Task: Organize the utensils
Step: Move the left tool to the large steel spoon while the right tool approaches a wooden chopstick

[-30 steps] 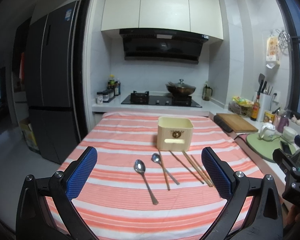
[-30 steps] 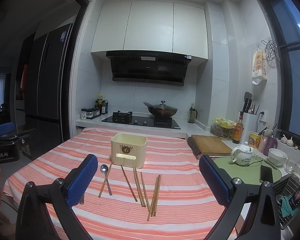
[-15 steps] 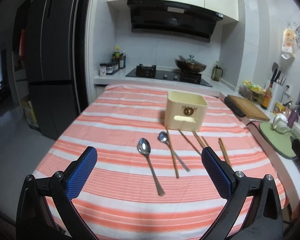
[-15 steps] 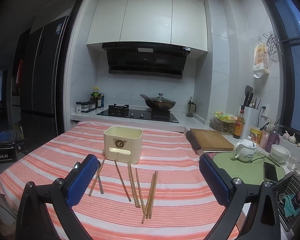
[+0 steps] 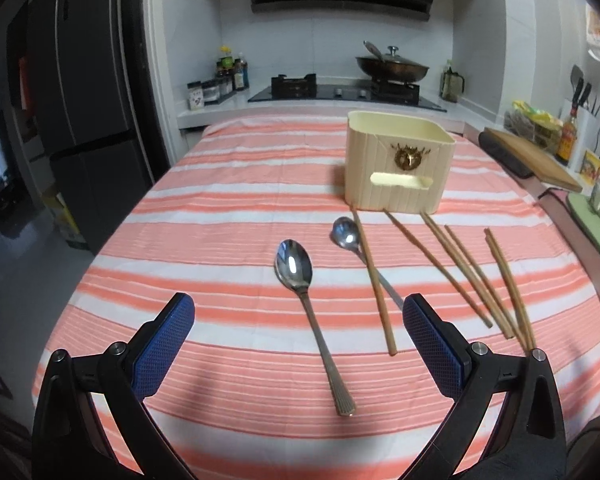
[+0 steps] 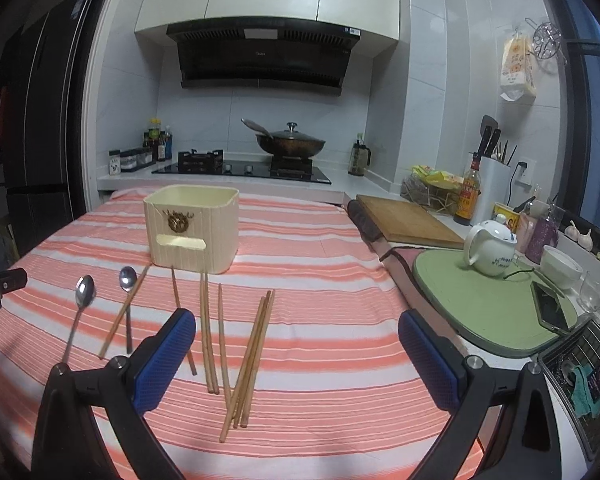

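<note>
Left wrist view
- Left gripper (image 5: 299, 332): jaws spread wide, nothing between the blue pads, held low over the near part of the table.
- Surface: table under a striped cloth (image 5: 220, 208) in orange-pink and white.
- Large spoon (image 5: 312, 312): lies between the fingers, bowl pointing away, handle toward the camera.
- Small spoon (image 5: 346, 234): just beside it to the right, its handle crossed by one chopstick (image 5: 374, 280).
- Cream holder box (image 5: 398, 168): upright, past the utensils, open at the top.
- Room: dark fridge (image 5: 80, 120) on the left; wok (image 5: 392, 66) on the hob at the back.

Right wrist view
- Right gripper (image 6: 298, 354): jaws wide apart, empty, over the table's near right part.
- Loose chopsticks (image 6: 252, 352): fanned on the cloth between the fingers, ends toward the box.
- Range hood (image 6: 260, 54): above the hob.
- Counter on the right: cutting board (image 6: 408, 222), white teapot (image 6: 490, 248) on a green mat (image 6: 488, 304).
</note>
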### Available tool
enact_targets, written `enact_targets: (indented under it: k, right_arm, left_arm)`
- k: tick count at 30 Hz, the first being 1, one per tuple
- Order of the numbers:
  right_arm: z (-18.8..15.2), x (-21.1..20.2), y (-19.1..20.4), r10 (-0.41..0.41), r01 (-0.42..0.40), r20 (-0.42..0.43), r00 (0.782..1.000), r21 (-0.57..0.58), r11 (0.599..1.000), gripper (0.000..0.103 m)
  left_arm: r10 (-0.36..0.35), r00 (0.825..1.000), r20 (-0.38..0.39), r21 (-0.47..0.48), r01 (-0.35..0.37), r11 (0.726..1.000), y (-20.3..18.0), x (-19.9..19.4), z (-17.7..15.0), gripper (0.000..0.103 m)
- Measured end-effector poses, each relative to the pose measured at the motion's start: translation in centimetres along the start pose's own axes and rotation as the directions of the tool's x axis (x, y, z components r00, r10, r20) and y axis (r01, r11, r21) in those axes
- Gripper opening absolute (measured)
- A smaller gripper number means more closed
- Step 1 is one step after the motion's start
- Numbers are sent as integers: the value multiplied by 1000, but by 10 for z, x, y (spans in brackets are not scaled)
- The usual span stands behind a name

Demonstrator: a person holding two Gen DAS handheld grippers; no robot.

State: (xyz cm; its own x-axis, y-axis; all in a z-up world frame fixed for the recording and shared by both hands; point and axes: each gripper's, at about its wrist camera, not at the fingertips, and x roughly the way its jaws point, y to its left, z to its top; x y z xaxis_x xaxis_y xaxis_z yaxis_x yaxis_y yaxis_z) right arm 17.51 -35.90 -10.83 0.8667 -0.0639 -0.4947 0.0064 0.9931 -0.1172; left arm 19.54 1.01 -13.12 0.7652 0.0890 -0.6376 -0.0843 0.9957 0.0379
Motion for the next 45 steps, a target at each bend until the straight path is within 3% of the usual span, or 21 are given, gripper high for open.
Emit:
enact_targets:
  k: [10,17,24,31,37,40,41,45]
  right_arm:
    - [-12,65,9,57,-66,-182,982,-48,997,103]
    - [-16,97,4,80,-89,-250,965,-24,996,103]
    - [-25,147,-17,113,-85,-396,911,88,993,103]
    - [-30,169,-7,74,-63,-448,891,40,997,103]
    - [-31,178,-6,111,-97,-480,870,55,994,103]
    - [-28,182,-6,70,-71,-498,864,16,997,103]
    - [-29,186,-6,25,-41,-528,849,-19,999,103]
    - [-32,188,-15,74,-63,-544,836,40,997,103]
  left_arm:
    - [26,998,-62,27,-24,999,-7,37,2,103]
    - [26,995,-92,31,-23,999,-11,58,2,103]
    - [-3,988,-153,45,10,999,-18,90,-4,103]
    - [4,979,-206,76,12,997,-29,105,-14,103]
    - [35,976,-216,94,-15,995,-29,112,-16,103]
    - [46,970,-237,92,-25,995,-27,120,-18,103]
    - [51,968,-245,93,-29,995,-27,123,-19,103]
    - [55,968,-245,99,-32,995,-28,127,-22,103]
